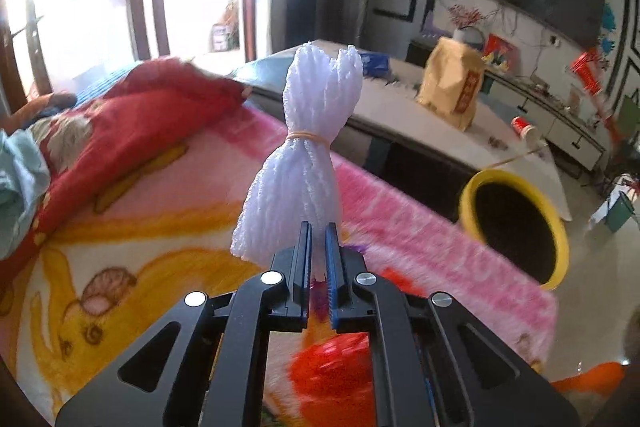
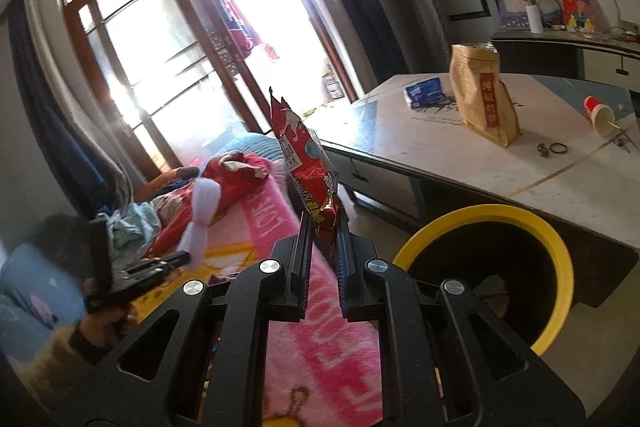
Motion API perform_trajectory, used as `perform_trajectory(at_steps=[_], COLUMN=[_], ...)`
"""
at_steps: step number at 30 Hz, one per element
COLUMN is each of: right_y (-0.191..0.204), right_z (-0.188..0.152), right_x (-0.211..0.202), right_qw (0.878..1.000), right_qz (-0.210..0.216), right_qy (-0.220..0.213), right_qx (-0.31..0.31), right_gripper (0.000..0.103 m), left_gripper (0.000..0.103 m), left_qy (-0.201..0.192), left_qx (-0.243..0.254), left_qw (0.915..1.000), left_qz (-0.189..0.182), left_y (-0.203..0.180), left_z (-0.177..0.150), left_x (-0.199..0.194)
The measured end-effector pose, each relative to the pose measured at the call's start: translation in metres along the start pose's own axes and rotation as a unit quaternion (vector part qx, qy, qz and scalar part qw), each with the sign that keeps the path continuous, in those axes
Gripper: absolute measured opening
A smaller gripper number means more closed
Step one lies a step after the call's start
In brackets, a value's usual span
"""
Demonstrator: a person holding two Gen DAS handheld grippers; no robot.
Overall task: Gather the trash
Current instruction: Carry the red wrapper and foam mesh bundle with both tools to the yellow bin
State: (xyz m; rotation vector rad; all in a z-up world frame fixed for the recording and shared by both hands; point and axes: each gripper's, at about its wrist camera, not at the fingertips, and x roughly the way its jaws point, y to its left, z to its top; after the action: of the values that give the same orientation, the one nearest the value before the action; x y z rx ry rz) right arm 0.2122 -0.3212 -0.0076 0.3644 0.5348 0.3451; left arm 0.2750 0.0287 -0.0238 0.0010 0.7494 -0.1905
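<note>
My left gripper [image 1: 319,227] is shut on a white foam net bundle [image 1: 308,155] tied with a rubber band, held upright above the pink blanket. It also shows in the right wrist view [image 2: 202,219] with the left gripper [image 2: 182,259]. My right gripper [image 2: 324,223] is shut on a red snack wrapper [image 2: 306,159], held upright left of the yellow-rimmed black bin [image 2: 560,251]. The bin also shows in the left wrist view [image 1: 560,227], to the right of the bundle. Some trash lies inside it.
A pink and yellow blanket [image 1: 160,227] covers the sofa, with red bedding [image 1: 140,115] at its far end. A low white table [image 2: 440,147] behind the bin holds a tan paper bag [image 2: 484,95], a blue pack [image 2: 424,91] and a tipped red paper cup [image 2: 598,113].
</note>
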Motion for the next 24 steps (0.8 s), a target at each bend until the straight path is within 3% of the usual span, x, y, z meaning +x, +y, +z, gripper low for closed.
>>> perform_trajectory(at_steps=[13, 24], right_y=[-0.052, -0.102], right_z=[0.000, -0.011], right_x=[0.012, 0.025], right_qw=[0.997, 0.988], right_qz=[-0.061, -0.132], right_qy=[0.014, 0.038], right_qx=[0.038, 0.068], right_gripper=[0.007, 0.007], left_gripper=[0.007, 0.007], left_qy=[-0.019, 0.002], left_qx=[0.048, 0.085], left_qw=[0.9959, 0.9886], left_qz=[-0.074, -0.124], left_y=[-0.096, -0.165], left_z=[0.025, 0.013], left_x=[0.002, 0.022])
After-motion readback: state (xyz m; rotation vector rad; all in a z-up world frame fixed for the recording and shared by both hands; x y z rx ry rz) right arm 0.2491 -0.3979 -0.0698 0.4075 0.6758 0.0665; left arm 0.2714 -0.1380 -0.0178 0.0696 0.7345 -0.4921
